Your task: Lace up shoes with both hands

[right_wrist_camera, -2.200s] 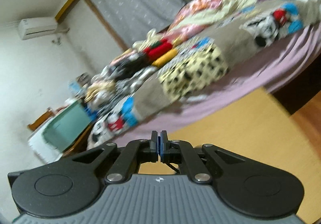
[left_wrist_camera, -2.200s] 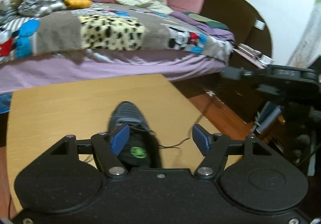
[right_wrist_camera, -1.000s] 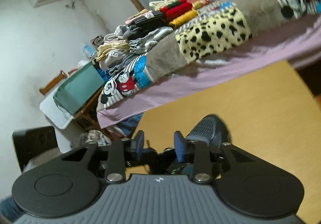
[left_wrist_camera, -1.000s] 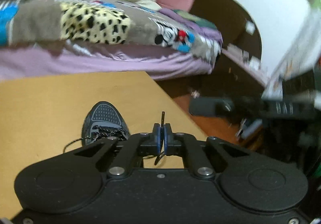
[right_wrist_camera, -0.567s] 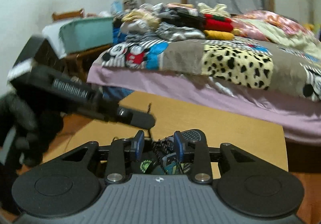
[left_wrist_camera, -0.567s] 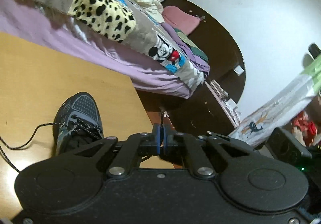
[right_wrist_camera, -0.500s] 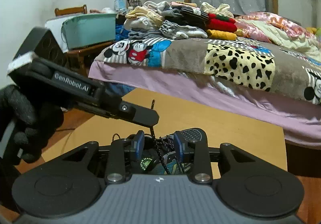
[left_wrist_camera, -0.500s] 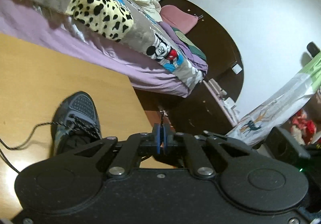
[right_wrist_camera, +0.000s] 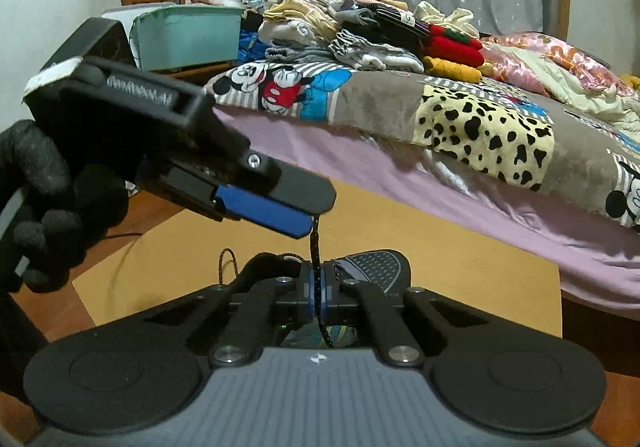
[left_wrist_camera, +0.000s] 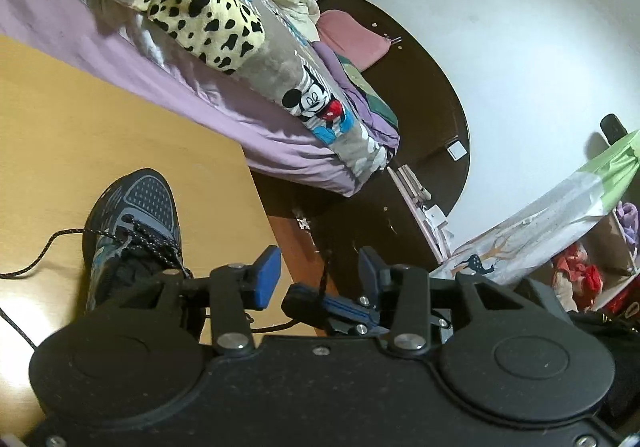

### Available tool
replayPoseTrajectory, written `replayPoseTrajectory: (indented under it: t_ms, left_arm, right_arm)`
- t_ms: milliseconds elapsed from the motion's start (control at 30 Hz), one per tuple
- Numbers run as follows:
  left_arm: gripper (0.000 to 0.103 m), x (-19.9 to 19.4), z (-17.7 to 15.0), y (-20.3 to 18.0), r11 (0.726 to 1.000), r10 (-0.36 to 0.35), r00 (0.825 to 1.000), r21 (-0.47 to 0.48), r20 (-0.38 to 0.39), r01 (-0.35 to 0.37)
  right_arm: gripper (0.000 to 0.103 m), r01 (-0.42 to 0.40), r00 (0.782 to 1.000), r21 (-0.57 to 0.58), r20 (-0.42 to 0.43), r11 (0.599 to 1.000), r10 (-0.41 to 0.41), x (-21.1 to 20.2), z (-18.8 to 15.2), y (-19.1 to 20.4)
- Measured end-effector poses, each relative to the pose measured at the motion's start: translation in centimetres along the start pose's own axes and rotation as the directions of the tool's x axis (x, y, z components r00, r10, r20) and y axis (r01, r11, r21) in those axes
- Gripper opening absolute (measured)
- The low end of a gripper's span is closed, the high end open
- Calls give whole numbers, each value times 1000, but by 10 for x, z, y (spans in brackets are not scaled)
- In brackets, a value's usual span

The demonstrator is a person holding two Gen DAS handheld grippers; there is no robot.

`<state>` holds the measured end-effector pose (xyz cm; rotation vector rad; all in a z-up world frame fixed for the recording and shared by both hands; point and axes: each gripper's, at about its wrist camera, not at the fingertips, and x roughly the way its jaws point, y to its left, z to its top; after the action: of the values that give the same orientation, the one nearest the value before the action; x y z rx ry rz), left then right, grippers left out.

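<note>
Hold the lace (right_wrist_camera: 315,243) tight in the right tongs (right_wrist_camera: 316,283), just snapped shut on it. Slide away the left tongs (left_wrist_camera: 318,273), just opened halfway, without snagging.

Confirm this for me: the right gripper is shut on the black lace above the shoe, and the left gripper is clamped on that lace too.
Not quite. The left gripper is open: its jaws have just been opening, and the lace hangs free between its blue pads, as the left wrist view shows. The right gripper is indeed shut on the lace above the shoe.
</note>
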<state>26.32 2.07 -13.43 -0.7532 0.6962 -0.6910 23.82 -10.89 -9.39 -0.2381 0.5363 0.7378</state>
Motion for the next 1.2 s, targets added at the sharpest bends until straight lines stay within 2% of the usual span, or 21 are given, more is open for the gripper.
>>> replayPoseTrajectory:
  t_ms: [100,133,200,367,433,467,767,1033,1100,1167,1200]
  left_arm:
    - [21,2,0,0,1000,-2,1000,6,-4,2]
    - [8,3,-1,-1,1000,-2,1000,14,-7,2]
    - [1,5,-1,-1,1000,6,1000,17,-8,-6]
    - [0,5,-1,4,1000,22,1000,0,6,-22]
    - [0,5,-1,4,1000,28,1000,-2,7,-28]
    - [0,5,-1,4,1000,27,1000,-1,6,-27]
    - [0,10,-4,1,999,31,999,21,-11,-30]
    - [1,12,-3,0,999,24,999,30,-24,-23]
    - [11,9,1,2,999,32,999,27,-12,-32]
    - [42,2,6,4,997,66,998,48,10,-66]
    - [45,-1,8,3,993,86,996,76,16,-87]
  right_arm:
    - [5,5,1000,-8,-4,1000,-5,0,-1,1]
    - [5,4,1000,-10,-6,1000,-4,0,-1,1]
    - [5,4,1000,-15,-10,1000,-4,0,-1,2]
    - [5,10,1000,-1,-3,1000,-10,-1,-1,2]
    - [17,13,1000,3,10,1000,-13,-3,0,2]
    - [18,14,1000,5,16,1000,-15,-5,0,2]
    - [16,14,1000,-4,13,1000,-14,-4,-1,2]
    - [4,0,1000,21,19,1000,0,-5,-2,-2]
    - [4,2,1000,35,23,999,-3,-6,-2,-5]
    - [4,18,999,51,26,999,-19,-8,-3,-12]
    - [4,26,999,58,28,998,-28,-9,-3,-15]
